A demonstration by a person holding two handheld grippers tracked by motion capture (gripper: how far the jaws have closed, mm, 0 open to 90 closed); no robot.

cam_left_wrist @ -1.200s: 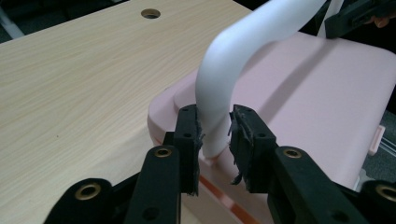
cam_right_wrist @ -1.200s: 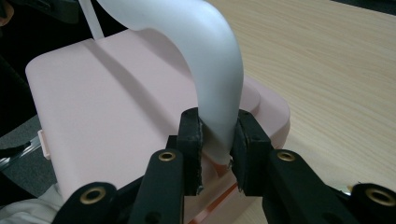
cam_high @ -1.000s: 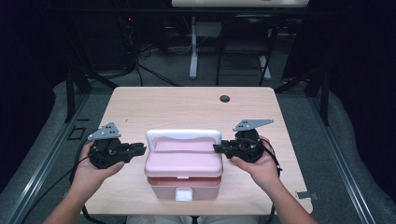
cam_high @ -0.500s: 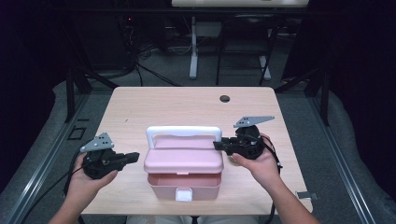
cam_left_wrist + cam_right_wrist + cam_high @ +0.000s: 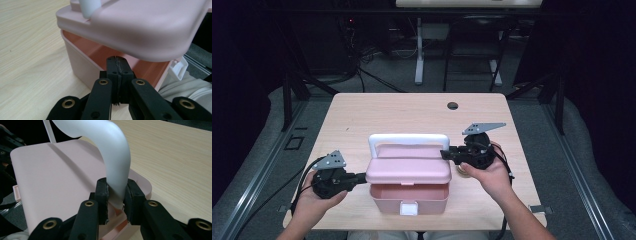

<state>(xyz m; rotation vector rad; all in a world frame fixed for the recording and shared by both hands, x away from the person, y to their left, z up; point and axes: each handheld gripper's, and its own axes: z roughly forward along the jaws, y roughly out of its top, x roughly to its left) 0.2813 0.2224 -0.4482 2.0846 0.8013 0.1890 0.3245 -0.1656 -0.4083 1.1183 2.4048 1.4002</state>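
A pink box with a white latch stands at the table's near middle. Its lid is lifted at the front, so the inside shows. My right gripper is shut on the right end of the white handle. In the right gripper view the pads pinch the handle just above the lid. My left gripper is shut and empty at the box's left end. Its tips sit under the lid's edge, at the open base.
The wooden table has a dark round hole near its far edge. A small tan round thing lies by the right hand. Beyond the table are a dark floor, cables and stand legs.
The left gripper shut, sank and drew toward the near edge, ending under the lid's left end. The lid now stands lifted at the front. The right gripper kept its hold.
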